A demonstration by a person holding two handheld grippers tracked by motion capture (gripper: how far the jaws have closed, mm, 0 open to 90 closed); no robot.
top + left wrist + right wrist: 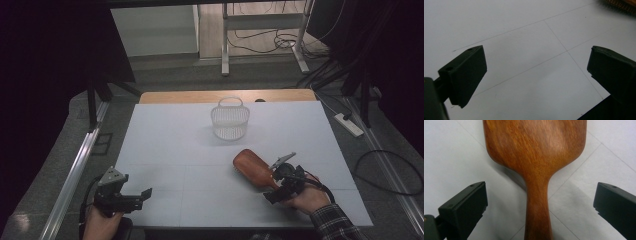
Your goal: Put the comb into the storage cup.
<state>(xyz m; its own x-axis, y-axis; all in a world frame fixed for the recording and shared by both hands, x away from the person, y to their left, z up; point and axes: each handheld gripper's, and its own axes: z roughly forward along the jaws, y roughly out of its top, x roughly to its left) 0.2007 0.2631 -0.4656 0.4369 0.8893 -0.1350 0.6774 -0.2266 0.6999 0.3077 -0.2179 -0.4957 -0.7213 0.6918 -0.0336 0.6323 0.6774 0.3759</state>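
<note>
The wooden hairbrush (pixel 254 169) is lying on the white table (pixel 175 145) in the high view, in the near right part of it; its long axis is running diagonally, with the broad head pointing away and to the left, toward the middle of the table, and the handle pointing back toward the person's right hand (pixel 306 197); the smooth wooden back is facing up. The right gripper (pixel 280 186) is sitting at the handle end of the brush; a white mesh basket (pixel 230 120) with a handle is standing upright farther back, well apart from the brush. The left gripper (pixel 142 196) is resting at the near left corner of the table, in the person's left hand (pixel 100 222), far from the brush.

In the left gripper view, the left gripper (pixel 536 72) is showing its two black jaws spread wide, released, with bare white table between them; a small edge of the brush bristles (pixel 621 5) is appearing in the top right corner.

In the right gripper view, the brush handle (pixel 537 207) is running straight up the middle between the two jaws of the right gripper (pixel 540 202), and the head (pixel 535 145) is widening at the top; both jaws are standing apart from the handle, not touching it, so this gripper is released also.
</note>
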